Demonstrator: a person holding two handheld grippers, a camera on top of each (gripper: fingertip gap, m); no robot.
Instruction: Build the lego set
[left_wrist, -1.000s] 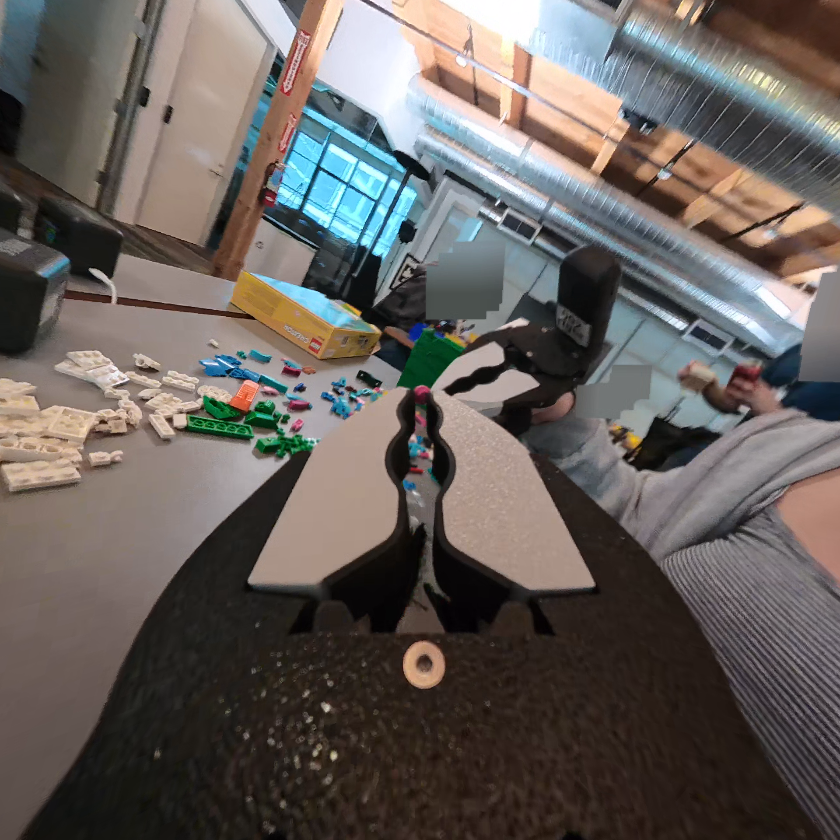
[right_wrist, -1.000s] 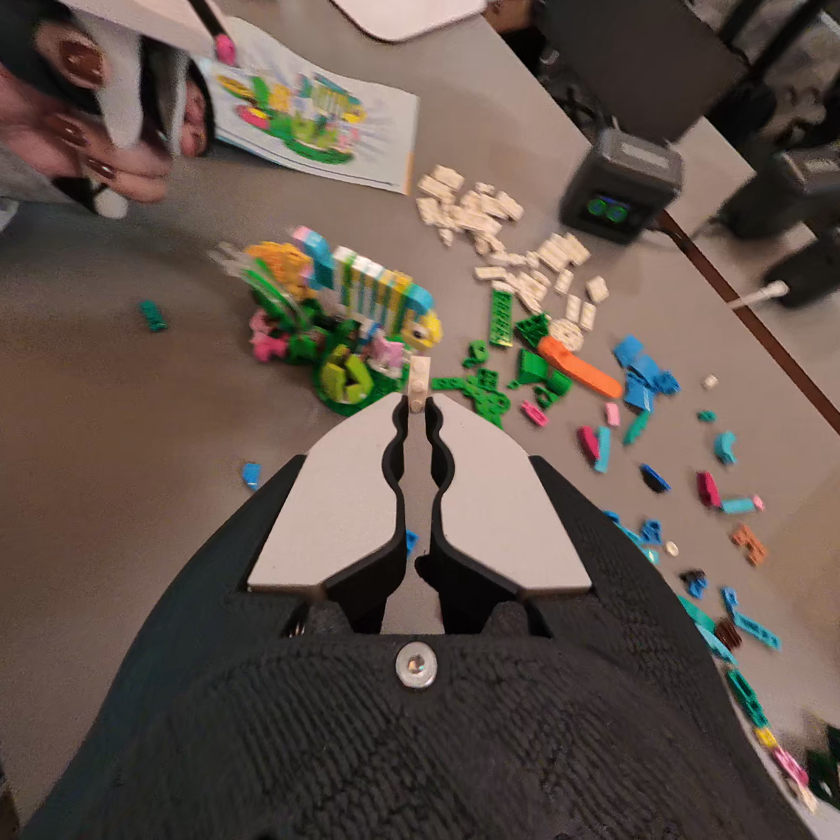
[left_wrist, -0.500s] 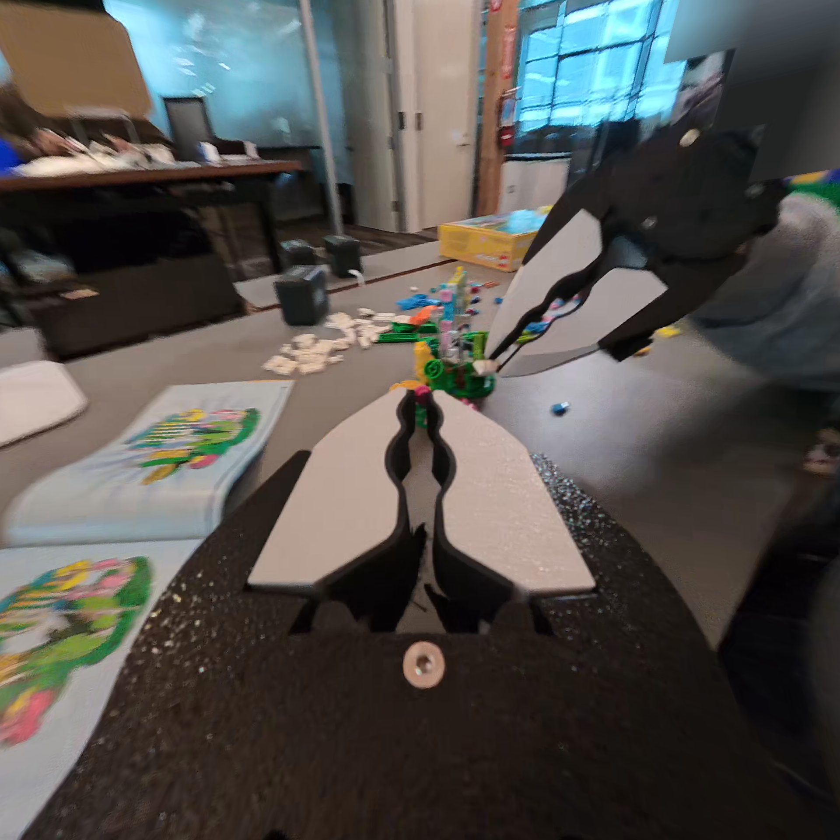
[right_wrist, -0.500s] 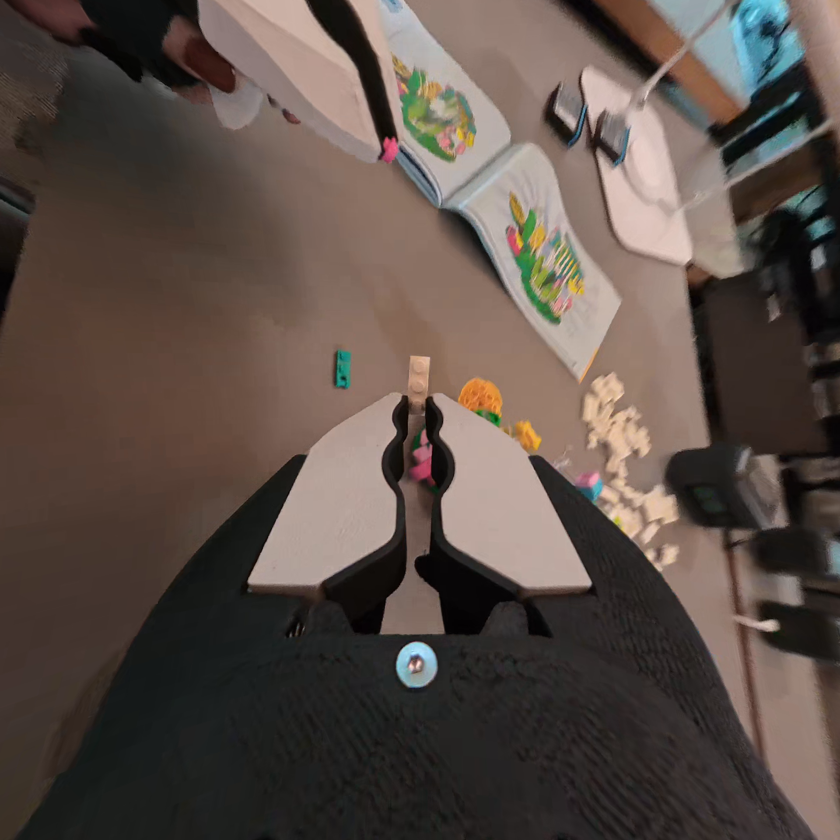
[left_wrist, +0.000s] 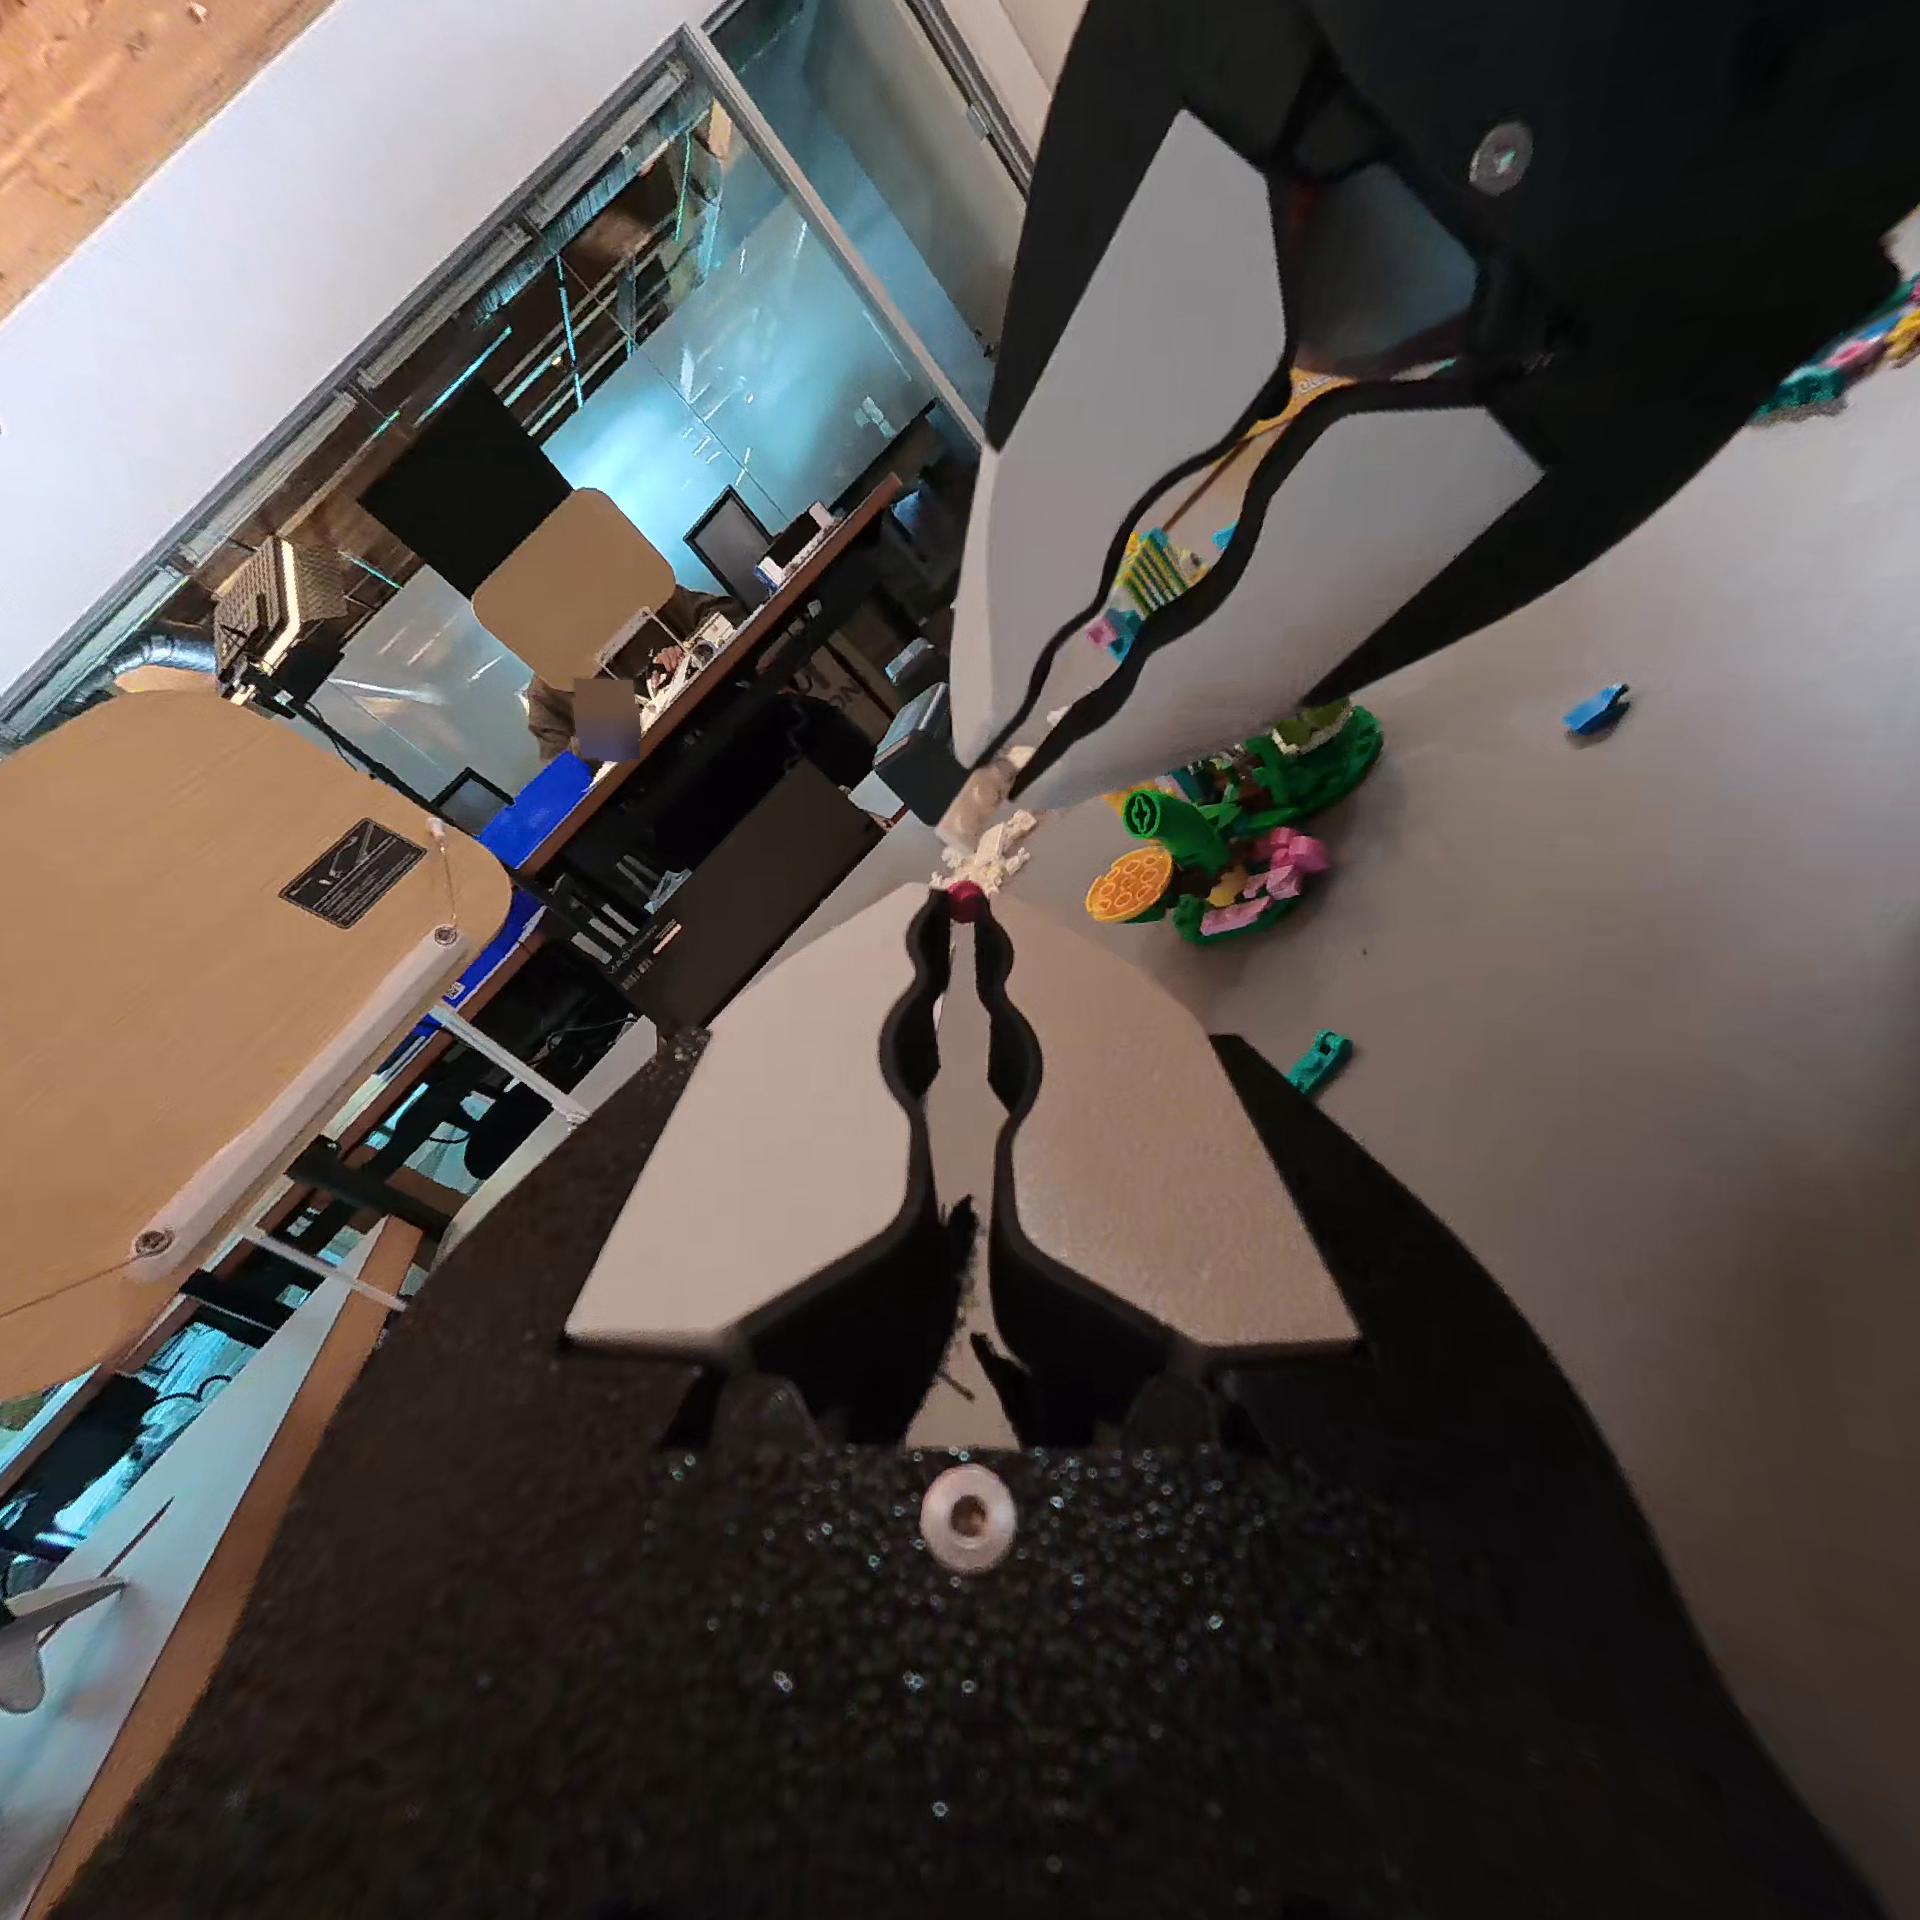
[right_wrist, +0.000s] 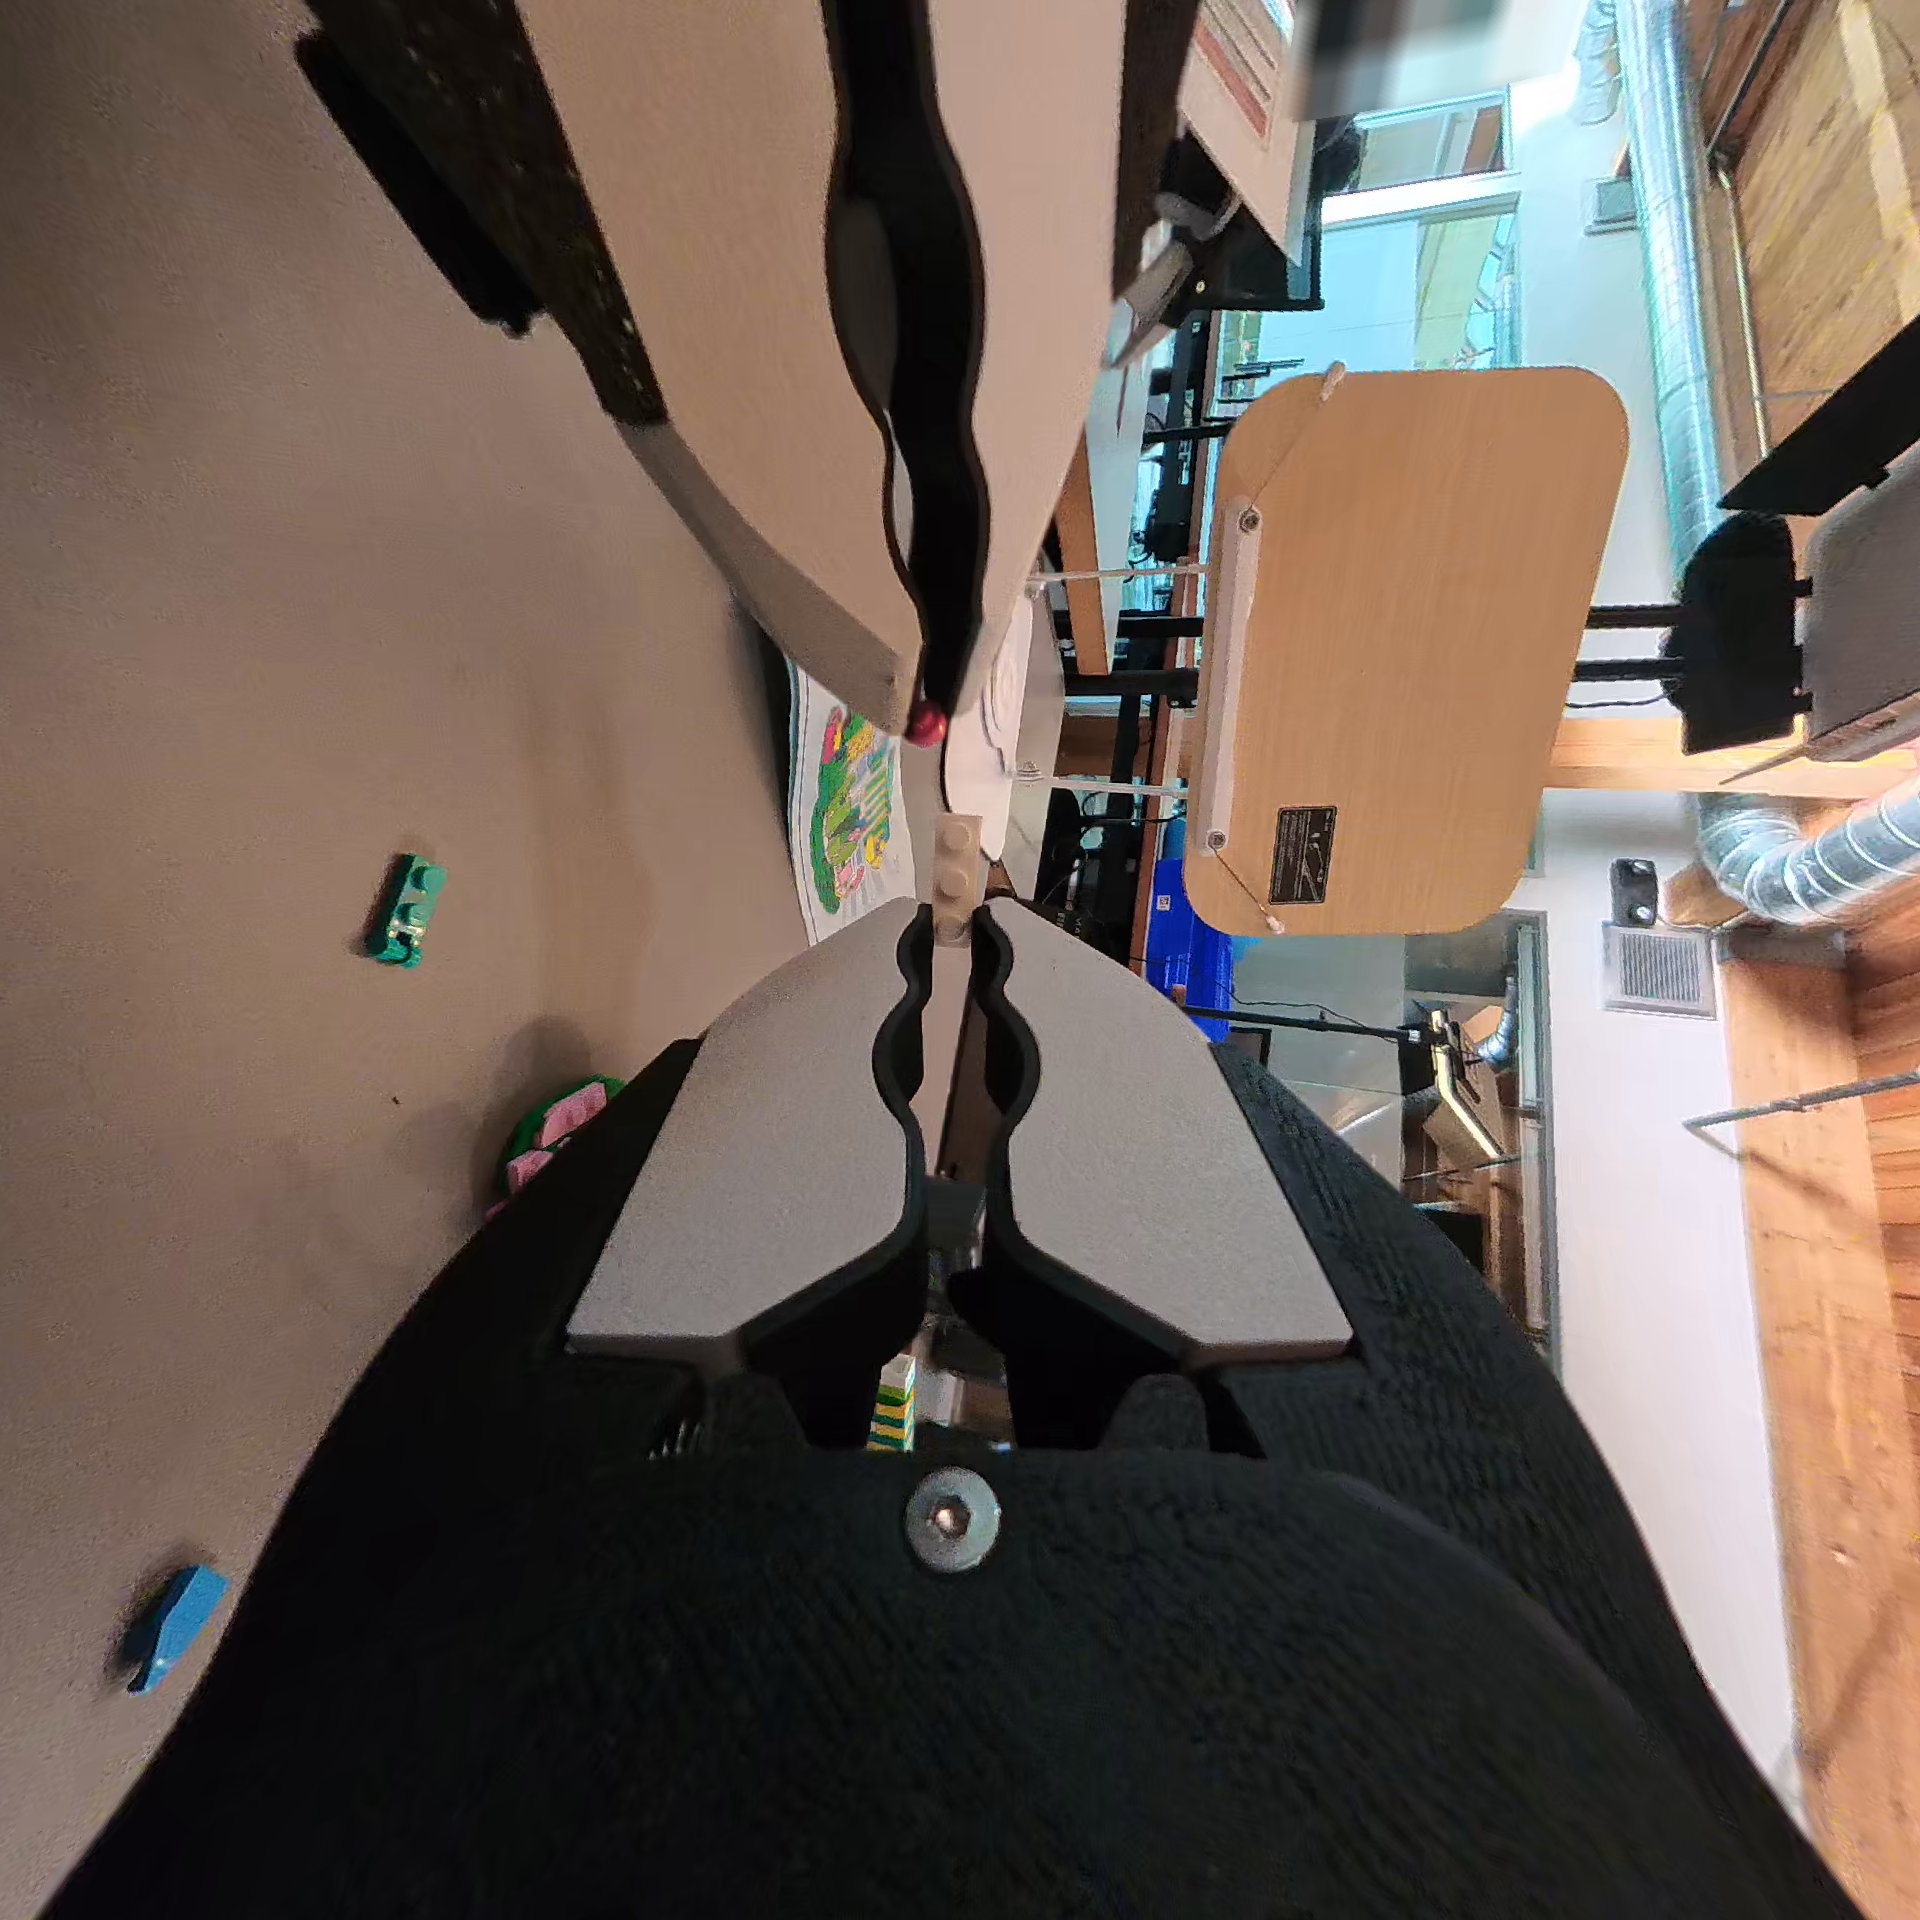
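we see the left gripper (left_wrist: 964, 914) clenched on a small pink piece (left_wrist: 966, 900) and the right gripper (right_wrist: 951, 923) clenched on a pale studded plate (right_wrist: 957, 871), their tips nearly meeting above the grey table (left_wrist: 1621, 935); the partly built lego model (left_wrist: 1236, 842) stands on the table just behind them.

Between my left jaws sits a small dark pink stud (left_wrist: 964, 900); between my right jaws, a pale grey plate (right_wrist: 957, 878). Beyond the right jaws to the left lie a green brick (right_wrist: 404, 911) and a blue piece (right_wrist: 175, 1626) on grey-brown table (right_wrist: 312, 623).
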